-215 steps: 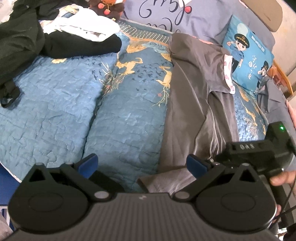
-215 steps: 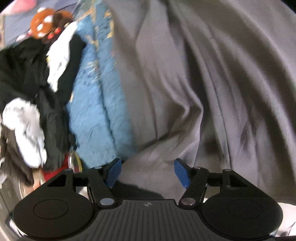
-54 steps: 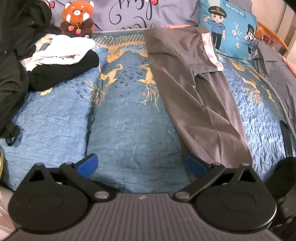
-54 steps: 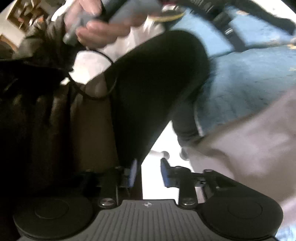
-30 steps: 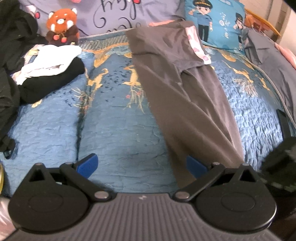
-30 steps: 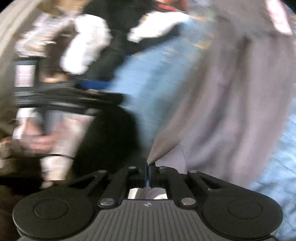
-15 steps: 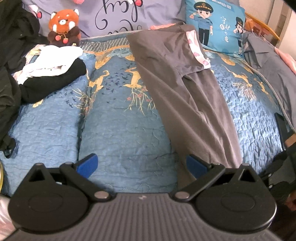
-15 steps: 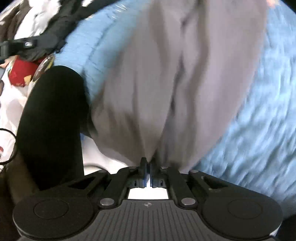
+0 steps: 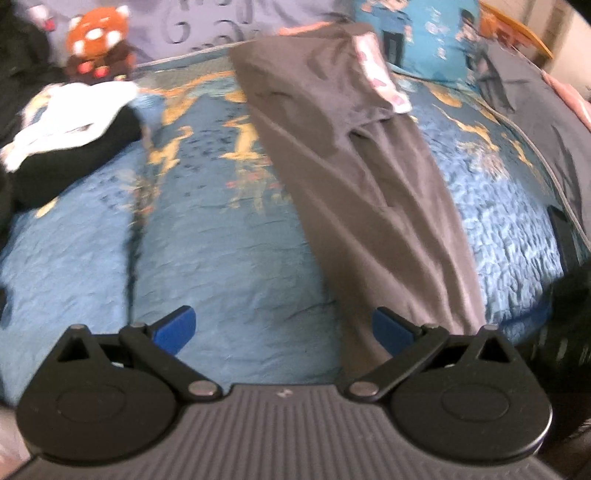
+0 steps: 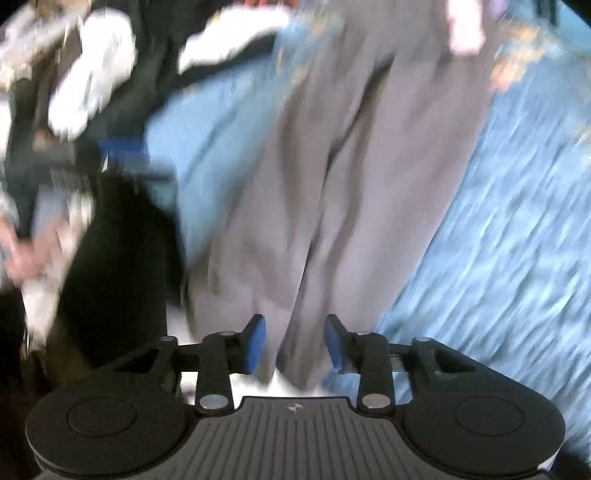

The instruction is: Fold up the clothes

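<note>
Grey trousers (image 9: 362, 177) lie stretched lengthwise on the blue quilted bed (image 9: 229, 258), waist with a pink-patterned band at the far end, leg hems hanging over the near edge. My left gripper (image 9: 282, 326) is open and empty above the bed's near edge, just left of the leg hems. In the blurred right wrist view my right gripper (image 10: 293, 343) is open, its jaws on either side of the trouser hems (image 10: 295, 295), with the fabric loose between them.
A folded black and white pile (image 9: 70, 136) lies at the bed's left, with a red panda plush (image 9: 98, 46) behind it. A cartoon cushion (image 9: 417, 33) and a grey pillow (image 9: 535, 122) are at the far right. The person's black leg (image 10: 110, 277) stands left of the hems.
My right gripper was shut on the trouser hems half a second ago and has opened, letting them go. The trousers lie straighter on the bed. My left gripper stayed open.
</note>
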